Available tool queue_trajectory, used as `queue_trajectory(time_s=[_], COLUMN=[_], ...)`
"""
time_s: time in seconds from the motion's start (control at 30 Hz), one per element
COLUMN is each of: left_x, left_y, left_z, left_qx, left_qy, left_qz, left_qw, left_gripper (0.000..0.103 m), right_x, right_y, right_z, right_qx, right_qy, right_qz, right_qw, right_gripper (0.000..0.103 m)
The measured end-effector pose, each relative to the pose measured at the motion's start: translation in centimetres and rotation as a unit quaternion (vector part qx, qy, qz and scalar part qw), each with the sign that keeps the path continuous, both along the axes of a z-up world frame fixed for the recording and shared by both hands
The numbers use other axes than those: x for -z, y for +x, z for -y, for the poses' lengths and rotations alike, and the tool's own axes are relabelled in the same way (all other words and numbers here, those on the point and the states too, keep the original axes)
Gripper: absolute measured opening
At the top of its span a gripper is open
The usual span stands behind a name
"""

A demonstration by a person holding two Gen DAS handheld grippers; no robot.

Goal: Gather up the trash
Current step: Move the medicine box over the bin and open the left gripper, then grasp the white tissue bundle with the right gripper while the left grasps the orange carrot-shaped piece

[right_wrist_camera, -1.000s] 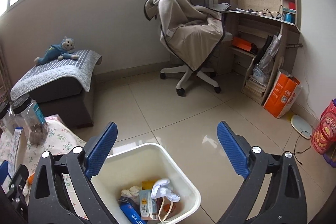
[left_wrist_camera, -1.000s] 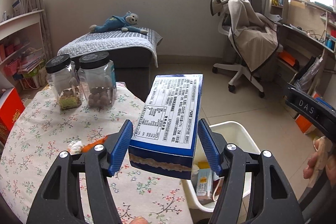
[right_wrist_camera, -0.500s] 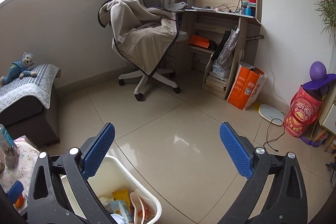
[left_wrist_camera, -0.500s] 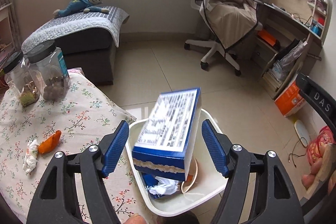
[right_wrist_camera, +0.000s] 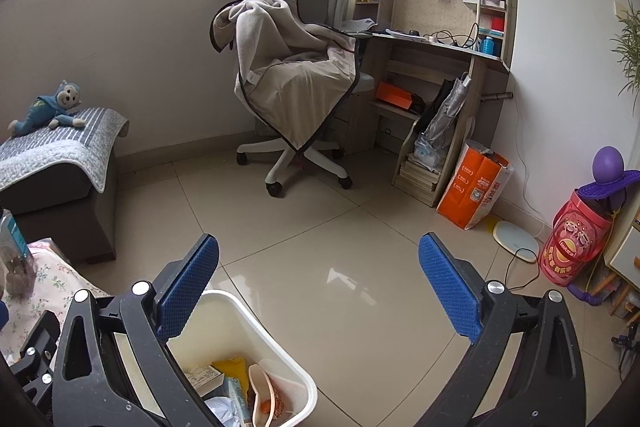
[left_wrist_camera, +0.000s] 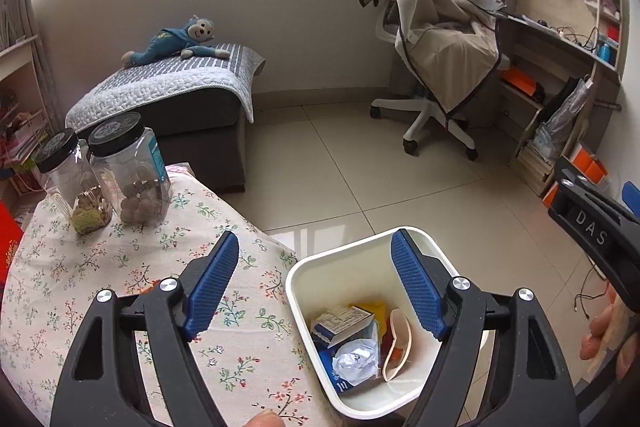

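We find the left claw spread and empty above the bin's near rim; the blue box lies inside, lower centre. Right claw likewise gapes, empty. Remaining desk litter, hidden here, presumably sits nearer the left.

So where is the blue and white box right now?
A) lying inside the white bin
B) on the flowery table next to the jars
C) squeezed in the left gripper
A: the blue and white box lies among the trash in the white bin, and the left gripper is open and empty above it.
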State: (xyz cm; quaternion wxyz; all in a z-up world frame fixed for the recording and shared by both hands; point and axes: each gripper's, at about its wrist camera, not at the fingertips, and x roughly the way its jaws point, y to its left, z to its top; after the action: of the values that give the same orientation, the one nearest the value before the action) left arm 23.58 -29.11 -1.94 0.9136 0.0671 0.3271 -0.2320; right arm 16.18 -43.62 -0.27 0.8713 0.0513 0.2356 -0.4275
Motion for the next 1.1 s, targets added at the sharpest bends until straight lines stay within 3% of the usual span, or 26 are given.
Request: queue_trajectory(time_s=[0.13,0.3,0.63,1.1], left_x=[-0.6,-1.1,-1.5,-1.2], left_y=[0.5,1.0,1.9,3.6], left_z=[-1.8,-3.8,-8.7,-16.5], left_qx=[0.009,-0.004,-0.067,-0.157], left_qy=[-0.019,-0.015,-0.007,-0.011], left_qz=[-0.008,0.004,0.026,0.017], left_qw=[0.9997,0.9999,0.9974,0.9874], left_gripper=[0.080,0.080,0.080,0.082], right_x=[-0.1,-0.2,-0.8,-0.4], right_y=[0.6,1.5,3.8,6.8], right_z=[-1.1,-2.6,-7.6,-14.6], right_qx=[-0.009,-0.027,-0.081,-0.157], right_qy=[-0.004,-0.006,-0.015,-0.008], right_qz=[-0.004,-0.008,-0.007,-0.018], right_qw=[1.000,1.000,0.997,0.987], right_gripper=[0.096,0.096,0.096,0.096])
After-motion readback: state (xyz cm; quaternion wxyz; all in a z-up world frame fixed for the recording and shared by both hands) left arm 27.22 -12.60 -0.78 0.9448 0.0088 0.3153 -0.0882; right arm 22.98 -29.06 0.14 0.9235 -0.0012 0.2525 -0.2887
